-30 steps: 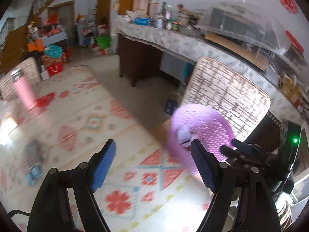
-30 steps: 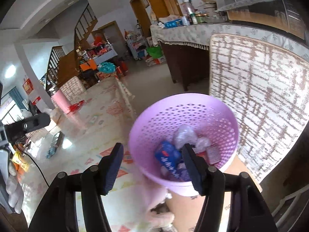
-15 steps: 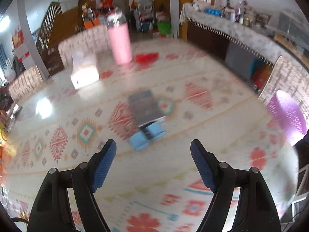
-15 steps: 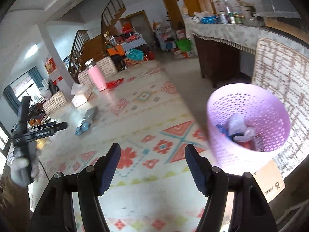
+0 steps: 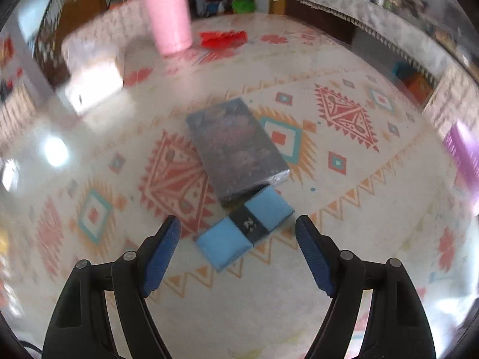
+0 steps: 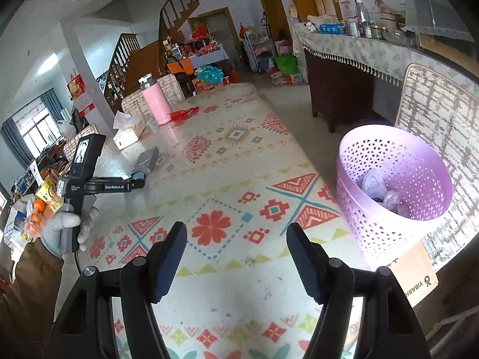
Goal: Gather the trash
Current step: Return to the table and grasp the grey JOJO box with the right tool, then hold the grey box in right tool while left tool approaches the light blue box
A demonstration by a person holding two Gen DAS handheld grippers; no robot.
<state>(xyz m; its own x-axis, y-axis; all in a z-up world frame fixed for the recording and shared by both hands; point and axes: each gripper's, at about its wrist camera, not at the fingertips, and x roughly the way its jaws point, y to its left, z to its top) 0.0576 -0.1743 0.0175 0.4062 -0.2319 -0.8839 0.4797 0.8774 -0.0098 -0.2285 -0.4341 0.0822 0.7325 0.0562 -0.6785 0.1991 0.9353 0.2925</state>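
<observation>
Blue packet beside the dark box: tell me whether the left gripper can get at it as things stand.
Probably yes. The left gripper is open, with the blue packet lying just ahead between its fingers and nothing between them; the dark box touches its far side.

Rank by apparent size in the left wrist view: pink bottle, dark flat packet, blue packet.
1. dark flat packet
2. pink bottle, farther away and cropped at the top, so its true size is unsure
3. blue packet

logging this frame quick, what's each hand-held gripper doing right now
Left hand-held gripper: open, holding nothing, just short of the blue packet.
Right hand-held gripper: open, holding nothing, above the table.
</observation>
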